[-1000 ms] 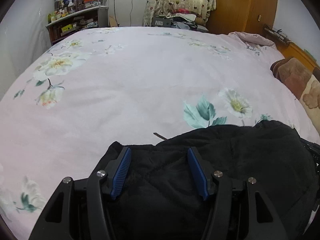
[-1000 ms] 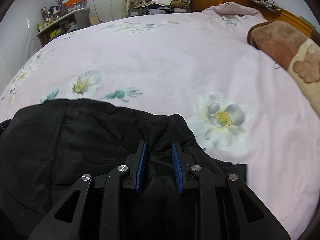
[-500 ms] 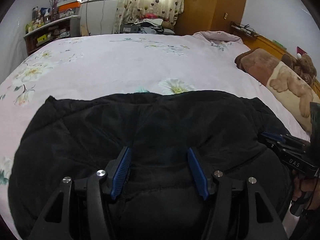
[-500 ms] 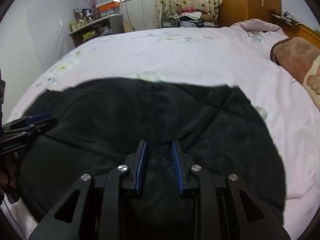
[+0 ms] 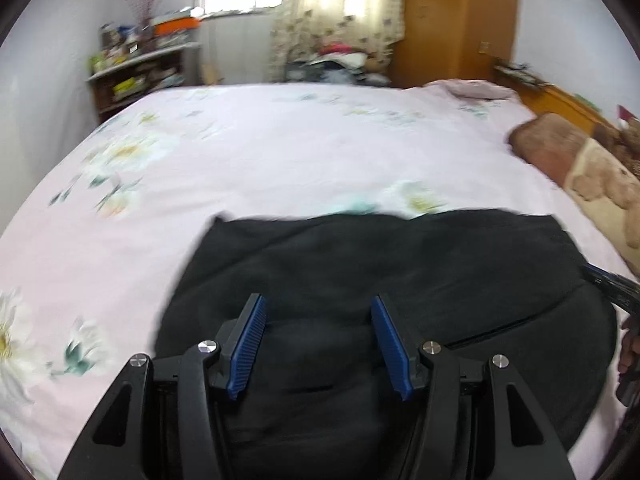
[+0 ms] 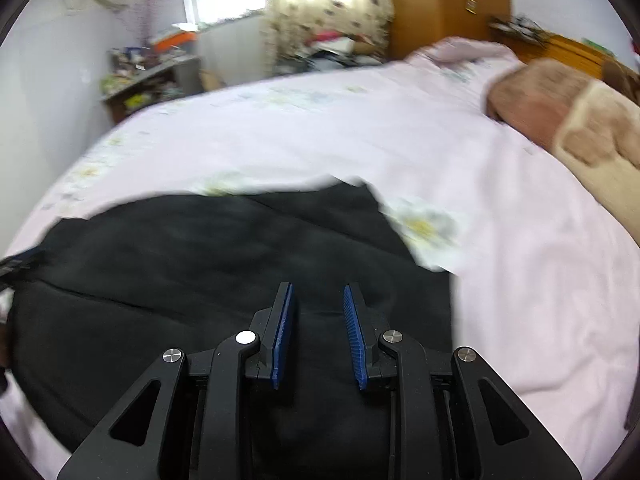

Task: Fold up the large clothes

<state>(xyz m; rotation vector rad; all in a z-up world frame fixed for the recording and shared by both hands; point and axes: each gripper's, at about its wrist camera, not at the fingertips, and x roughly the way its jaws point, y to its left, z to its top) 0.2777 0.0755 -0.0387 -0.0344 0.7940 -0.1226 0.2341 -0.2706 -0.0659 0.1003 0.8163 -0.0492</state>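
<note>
Your black quilted garment [image 5: 400, 280] lies on the near part of the bed, directly under both grippers, with its long axis running left to right across your view. Its far edge is a fairly straight line facing the window end of the room, and a seam or fold line [image 5: 520, 324] crosses the fabric toward your right side. In the right wrist view the same garment [image 6: 200, 264] spreads leftward, its right corner ending near a printed white flower [image 6: 424, 228]. Which end is collar or hem you cannot tell; both views are motion-blurred.

Your left gripper [image 5: 318, 340] has its 2 blue-padded jaws spread wide, with dark fabric between them; whether the pads press it cannot be told. Your right gripper [image 6: 318, 332] holds its jaws closer together but still parted, with fabric bunched in the gap; a real grip is not clear either. The right gripper's tip also shows at the right edge of the left wrist view [image 5: 616, 284].

Around the garment the pink floral bedsheet [image 5: 280, 152] fills the bed. A brown pillow [image 6: 560, 116] lies to the right. Beyond stand a cluttered shelf [image 5: 136, 72], a patterned curtain [image 5: 336, 20] and a wooden wardrobe [image 5: 456, 20].
</note>
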